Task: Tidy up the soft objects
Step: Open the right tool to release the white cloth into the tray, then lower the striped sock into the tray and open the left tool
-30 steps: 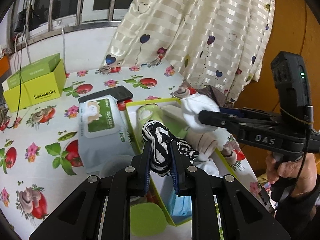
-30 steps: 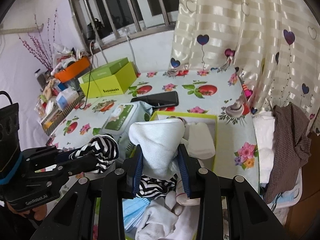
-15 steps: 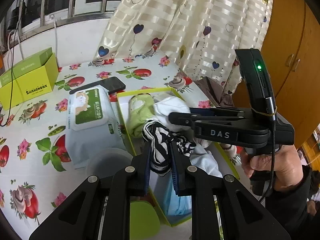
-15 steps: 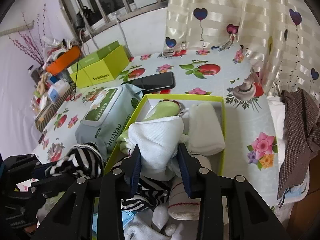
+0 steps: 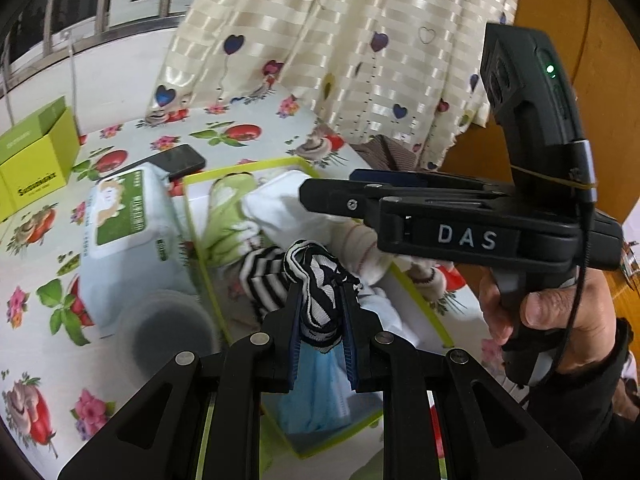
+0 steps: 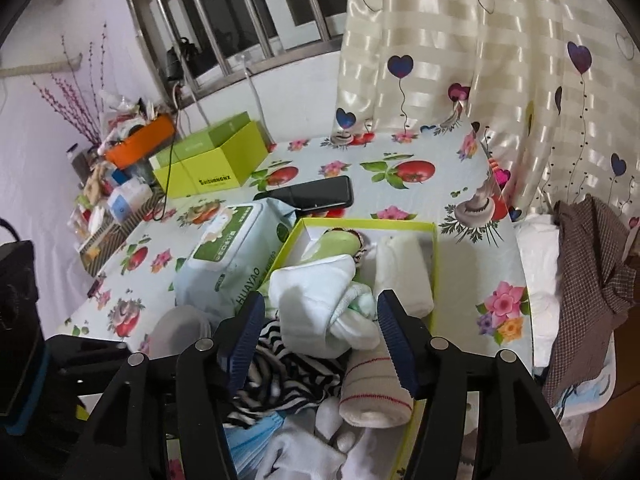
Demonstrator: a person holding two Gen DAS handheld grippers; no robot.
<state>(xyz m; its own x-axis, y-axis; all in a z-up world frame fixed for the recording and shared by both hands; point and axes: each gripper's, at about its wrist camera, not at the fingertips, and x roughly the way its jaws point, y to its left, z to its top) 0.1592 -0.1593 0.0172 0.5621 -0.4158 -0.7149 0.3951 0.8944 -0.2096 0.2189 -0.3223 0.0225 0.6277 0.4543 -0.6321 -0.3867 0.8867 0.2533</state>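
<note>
At the far left of the tabletop (image 6: 460,184), with its flower-and-tomato cloth, stands an open lime-green carton (image 6: 208,168). Nearer and to its right lies a pale blue pack of wet wipes (image 6: 236,264) with a green label, and a black phone (image 6: 316,196) lies just beyond it. A translucent round cup (image 5: 168,328) sits just near of the pack.

Right of the wipes is the shallow yellow-green box (image 6: 434,256) that holds the soft things. At its far end lie a light green sock (image 6: 336,244) and, to the right, a folded white cloth (image 6: 404,276).

The left tool (image 5: 320,312) is clamped narrow on a rolled black-and-white striped sock (image 5: 316,280), holding it above the near left part of the box, over a blue face mask (image 5: 316,392).

The right tool (image 6: 320,332) has just been opening; its blue pads (image 6: 394,336) stand wide on either side of a bundled white sock (image 6: 316,304), apart from it. That sock rests on the pile in the middle of the box, with striped fabric (image 6: 288,380) to its near left and a cream sock with red lines (image 6: 376,392) to its near right.

A hand (image 5: 552,320) grips the right tool's handle. Far right, a brown checked garment (image 6: 588,280) lies beside the tabletop beneath a heart-printed curtain (image 6: 480,60).
</note>
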